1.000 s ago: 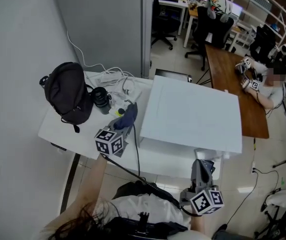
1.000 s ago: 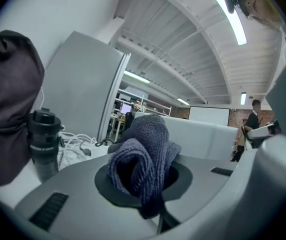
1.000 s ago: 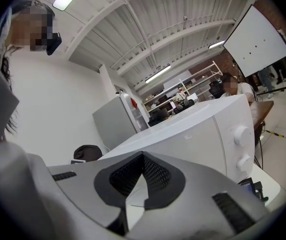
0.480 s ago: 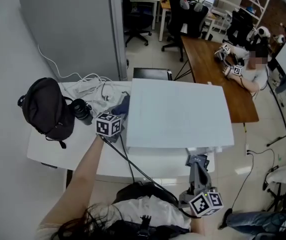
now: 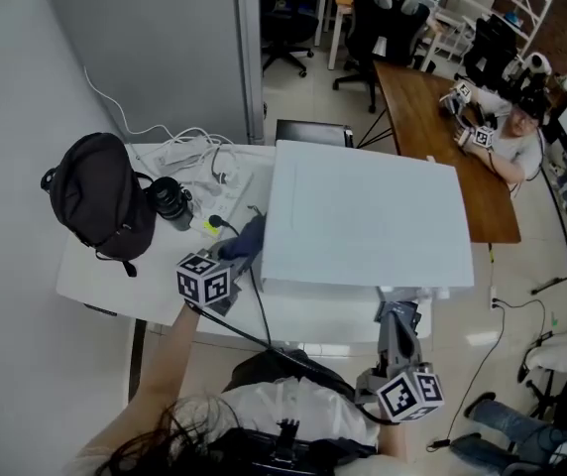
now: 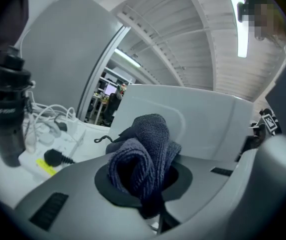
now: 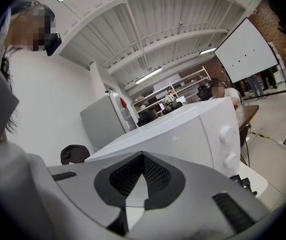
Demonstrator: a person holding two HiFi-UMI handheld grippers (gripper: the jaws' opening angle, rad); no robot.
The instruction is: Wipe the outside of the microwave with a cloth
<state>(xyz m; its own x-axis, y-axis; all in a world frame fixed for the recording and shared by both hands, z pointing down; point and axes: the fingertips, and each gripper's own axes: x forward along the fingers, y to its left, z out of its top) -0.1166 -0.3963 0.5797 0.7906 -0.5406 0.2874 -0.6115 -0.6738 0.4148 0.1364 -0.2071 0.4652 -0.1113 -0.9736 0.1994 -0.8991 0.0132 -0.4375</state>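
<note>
One microwave (image 5: 368,216), one cloth (image 6: 144,151), one backpack (image 5: 100,198)

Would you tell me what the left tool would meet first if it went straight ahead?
Most likely the side wall of the microwave, with the gripped cloth touching first; the gap is hard to judge.

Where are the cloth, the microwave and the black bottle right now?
cloth (image 6: 145,151): left gripper view, on the folded blue bulge between the jaws.
microwave (image 5: 363,216): head view, on the middle of its flat white top.
black bottle (image 6: 5,121): left gripper view, on its body, below the cap.
</note>
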